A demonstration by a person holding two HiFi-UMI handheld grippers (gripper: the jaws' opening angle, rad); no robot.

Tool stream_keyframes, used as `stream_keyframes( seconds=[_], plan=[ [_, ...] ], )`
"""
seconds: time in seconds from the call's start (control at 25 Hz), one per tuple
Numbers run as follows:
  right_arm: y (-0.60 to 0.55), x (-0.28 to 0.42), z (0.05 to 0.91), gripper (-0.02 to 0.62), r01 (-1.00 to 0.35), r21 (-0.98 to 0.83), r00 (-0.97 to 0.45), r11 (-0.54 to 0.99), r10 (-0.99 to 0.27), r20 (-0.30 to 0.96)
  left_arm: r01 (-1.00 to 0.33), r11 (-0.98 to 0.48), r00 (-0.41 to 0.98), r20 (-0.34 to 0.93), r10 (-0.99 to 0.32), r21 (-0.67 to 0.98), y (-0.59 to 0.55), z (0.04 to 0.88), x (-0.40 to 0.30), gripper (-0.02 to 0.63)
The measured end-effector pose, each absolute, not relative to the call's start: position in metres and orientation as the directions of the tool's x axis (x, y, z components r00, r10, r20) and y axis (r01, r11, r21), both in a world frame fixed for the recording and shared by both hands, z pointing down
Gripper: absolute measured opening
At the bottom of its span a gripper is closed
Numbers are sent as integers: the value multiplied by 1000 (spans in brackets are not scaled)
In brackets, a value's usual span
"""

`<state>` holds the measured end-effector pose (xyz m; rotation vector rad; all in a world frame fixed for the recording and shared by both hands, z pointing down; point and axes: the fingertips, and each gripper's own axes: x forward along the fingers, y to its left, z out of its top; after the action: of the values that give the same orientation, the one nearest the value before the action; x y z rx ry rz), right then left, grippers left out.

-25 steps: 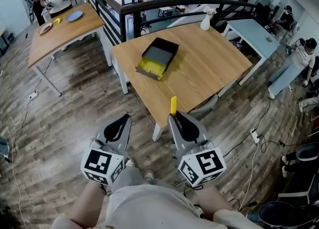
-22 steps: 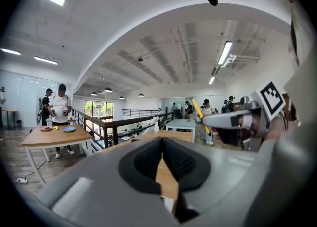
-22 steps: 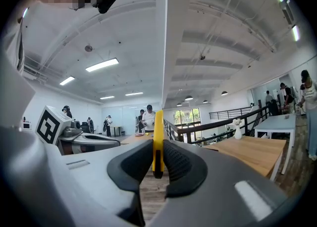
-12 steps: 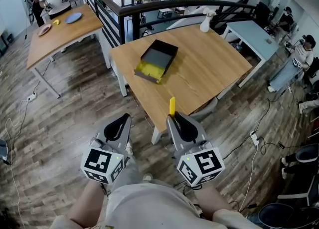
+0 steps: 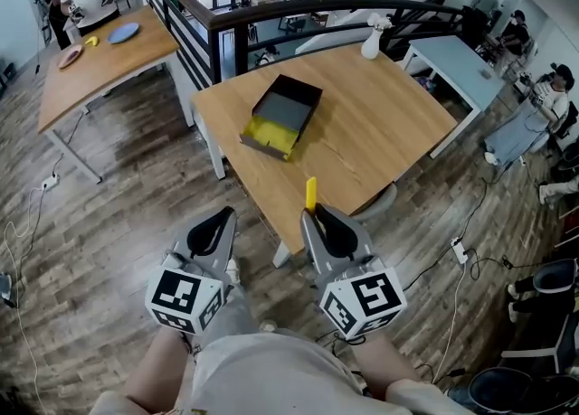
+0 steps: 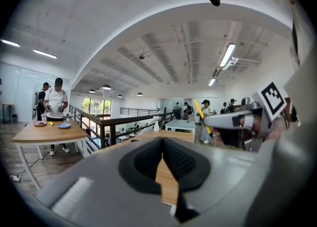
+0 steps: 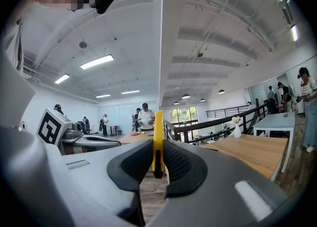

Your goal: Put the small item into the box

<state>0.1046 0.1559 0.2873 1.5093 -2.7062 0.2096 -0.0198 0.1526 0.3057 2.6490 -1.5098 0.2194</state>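
Observation:
My right gripper [image 5: 312, 212] is shut on a small flat yellow item [image 5: 311, 193], which sticks up from its tips just short of the near table corner. In the right gripper view the yellow item [image 7: 158, 139] stands upright between the pads of that gripper [image 7: 157, 164]. The dark box [image 5: 282, 116], with its yellow lid flap lying open at the near end, sits on the wooden table [image 5: 380, 133], well beyond both grippers. My left gripper [image 5: 231, 212] is shut and holds nothing; its jaws [image 6: 162, 153] meet in the left gripper view.
A white spray bottle [image 5: 371, 38] stands at the table's far edge. A black railing [image 5: 217, 38] runs behind the table. A second wooden table [image 5: 99, 65] with plates is at far left, with people beside it. Cables lie on the plank floor.
The table and box have drifted slightly left and nearer in the head view as the person steps up to them. Both grippers keep their pose; the yellow item stays gripped.

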Motion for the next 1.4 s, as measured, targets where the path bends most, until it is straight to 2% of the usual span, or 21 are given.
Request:
stream_keyframes(
  seconds=[0.84, 1.4],
  plan=[
    [-31, 53, 300, 63, -905, -110, -424, 410, -889, 174, -777, -628, 618, 231, -751, 39, -47, 323, -63, 3],
    [-129, 10, 298, 63, -942, -97, -335, 321, -922, 195, -705, -707, 699, 230, -677, 62, -152, 321, -98, 3]
  ],
)
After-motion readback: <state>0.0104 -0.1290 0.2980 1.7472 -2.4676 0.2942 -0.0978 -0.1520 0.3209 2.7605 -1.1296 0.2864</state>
